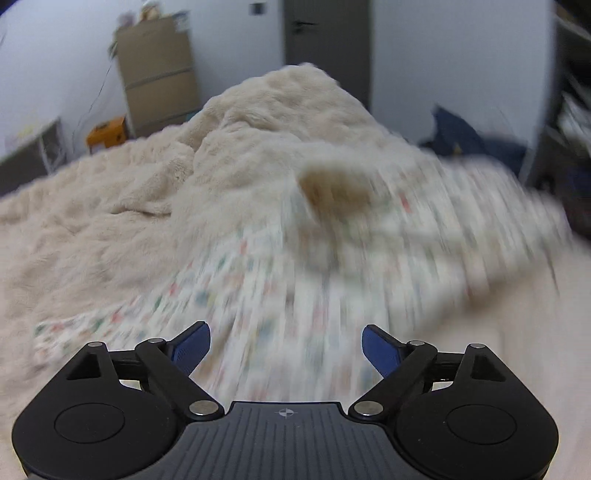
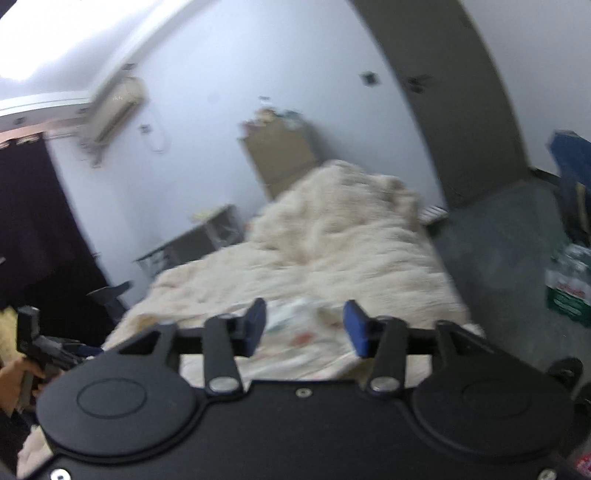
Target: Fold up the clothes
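Note:
A white garment with a small colourful print (image 1: 295, 266) lies spread and blurred on the cream bed. Its near part runs under my left gripper (image 1: 285, 332). That gripper hangs over the cloth, open wide, with nothing between its blue pads (image 1: 192, 343). In the right wrist view the same garment (image 2: 295, 332) shows past my right gripper (image 2: 306, 310), which is held higher and stands open with nothing between its pads. A person's hand (image 2: 11, 376) holds the left gripper's body at the lower left of that view. A fluffy cream blanket (image 1: 240, 147) is heaped behind the garment.
A tall cardboard box (image 1: 155, 70) and a grey door (image 1: 327, 33) stand against the far wall. An orange stool (image 1: 107, 133) sits left of the bed, dark blue cloth (image 1: 458, 136) and shelves (image 1: 569, 92) to the right. Grey floor (image 2: 498, 240) and a green crate (image 2: 569, 291) lie beside the bed.

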The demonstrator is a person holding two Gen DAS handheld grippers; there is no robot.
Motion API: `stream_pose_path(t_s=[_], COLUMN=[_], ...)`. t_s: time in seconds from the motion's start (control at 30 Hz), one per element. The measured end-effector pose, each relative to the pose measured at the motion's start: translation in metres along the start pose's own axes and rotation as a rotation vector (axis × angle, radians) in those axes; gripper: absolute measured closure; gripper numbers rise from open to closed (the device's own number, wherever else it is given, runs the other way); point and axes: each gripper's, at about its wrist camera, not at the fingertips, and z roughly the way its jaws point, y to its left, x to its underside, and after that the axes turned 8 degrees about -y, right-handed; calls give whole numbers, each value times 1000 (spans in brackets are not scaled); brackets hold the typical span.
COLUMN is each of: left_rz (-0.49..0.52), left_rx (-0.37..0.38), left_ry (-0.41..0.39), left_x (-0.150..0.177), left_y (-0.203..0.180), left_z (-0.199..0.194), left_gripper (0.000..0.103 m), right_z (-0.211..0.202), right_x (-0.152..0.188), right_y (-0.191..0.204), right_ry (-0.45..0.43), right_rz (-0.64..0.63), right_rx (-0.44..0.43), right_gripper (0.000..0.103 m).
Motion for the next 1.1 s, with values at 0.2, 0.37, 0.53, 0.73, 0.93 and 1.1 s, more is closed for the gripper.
stream_pose_path(t_s=[0.2,0.37,0.53,0.73,0.93,1.1], left_rz=[420,520,517,185,42,49], left_rx=[3,-37,48,-59,-296,-454], left_ry=[166,26,-109,-373,-654,-624], left_x=[118,137,137,81,10,-56], left_y=[-23,-47,-66,20,88,118], left_z=[-48,-47,-20,-71,-170,-184], left_gripper=[18,18,92,100,100,100], right_z=[-3,10,13,14,19,20], right_x=[31,51,70,69,50,45], right_y=[71,108,114,111,116,127], right_ry=[87,134,178,163,120,96], right_rz=[-151,-231,-224,-212,-245,-273], right_rx=[-117,-152,-179,-177,-189,-238], right_gripper=[53,53,53,53,53,53])
